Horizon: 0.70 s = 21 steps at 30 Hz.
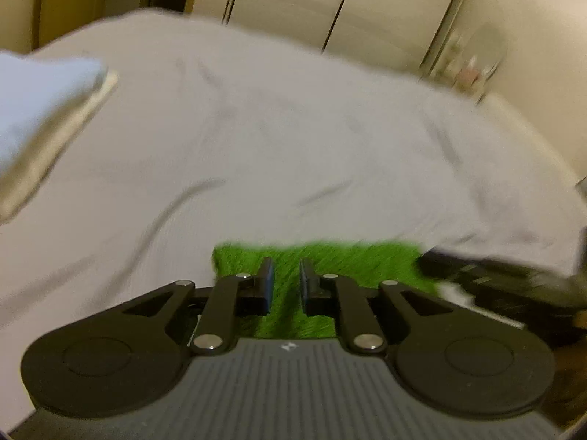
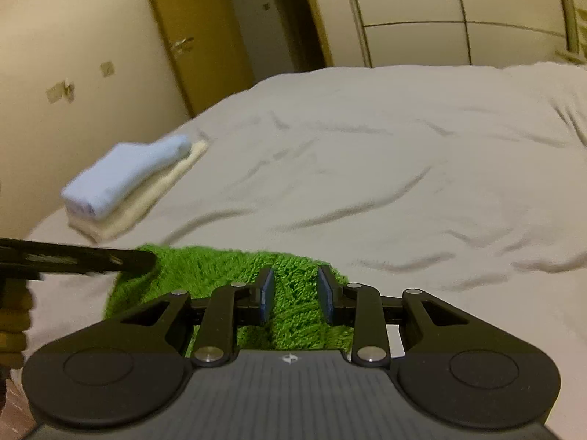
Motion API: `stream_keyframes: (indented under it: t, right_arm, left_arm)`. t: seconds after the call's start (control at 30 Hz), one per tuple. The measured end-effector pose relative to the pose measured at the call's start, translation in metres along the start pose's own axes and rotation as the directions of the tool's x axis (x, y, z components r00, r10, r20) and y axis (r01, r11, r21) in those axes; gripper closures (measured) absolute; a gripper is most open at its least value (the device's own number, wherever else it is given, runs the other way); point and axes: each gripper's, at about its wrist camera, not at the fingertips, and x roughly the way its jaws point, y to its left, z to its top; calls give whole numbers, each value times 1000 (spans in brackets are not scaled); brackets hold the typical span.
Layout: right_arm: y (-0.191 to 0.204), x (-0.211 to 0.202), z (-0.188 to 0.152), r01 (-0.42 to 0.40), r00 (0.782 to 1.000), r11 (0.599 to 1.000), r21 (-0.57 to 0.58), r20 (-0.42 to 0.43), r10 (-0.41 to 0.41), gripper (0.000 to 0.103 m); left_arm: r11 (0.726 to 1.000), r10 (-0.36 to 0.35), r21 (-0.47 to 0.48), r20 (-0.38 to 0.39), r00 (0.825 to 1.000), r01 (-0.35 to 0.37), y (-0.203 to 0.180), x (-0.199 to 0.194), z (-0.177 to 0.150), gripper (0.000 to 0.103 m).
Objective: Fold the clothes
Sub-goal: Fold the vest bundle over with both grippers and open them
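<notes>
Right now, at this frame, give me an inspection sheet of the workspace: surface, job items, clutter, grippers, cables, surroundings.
Surface: bed under a wrinkled pale sheet.
Job's things: green fluffy cloth lying at the near edge; folded blue cloth stacked on a folded cream towel at the bed's left side.
Clutter: nothing seen.
Grippers: left gripper and right gripper both over the green cloth, jaws apart, nothing between them; the left one also shows in the right view.
Cables: nothing seen.
Surroundings: wardrobe doors behind the bed, wooden door ajar at left; left view is motion-blurred.
</notes>
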Motion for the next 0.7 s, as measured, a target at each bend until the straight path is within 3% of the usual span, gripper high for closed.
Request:
stream_keyframes:
  t: [0.07,0.17,0.33,0.53,0.63,0.7]
  right_arm:
    - [-1,14,-6,22,998,1000,-19,-50,-23,71]
    - [-12,23,-12,-9,997,999,40,-79,12,71]
    - [-18,4,-6,-37,997,995,89,-65,43,71]
    - [-13,-50,-15,-52,999,991,125,1,52,69]
    - [-6,-51,-26,-66,997,992,111,-20,68,69]
    - [-5,-42,-31,-60,996,993,104,-57,67,68]
  left_arm:
    - [1000,16,-4,-19,1000,-16,10,20,-6,100]
    - [998,-32,-46,-17,999,32,27,23,-12,100]
    - [998,-47,-45,-19,999,46,23,-4,-8,101]
    - [996,-43,77,-11,999,44,-20,-55,-21,99]
    - [992,-45,115,-36,998,49,-36,-48,-34,98]
    - [989,-2,146,-62,998,11,-41,-28,-43,96]
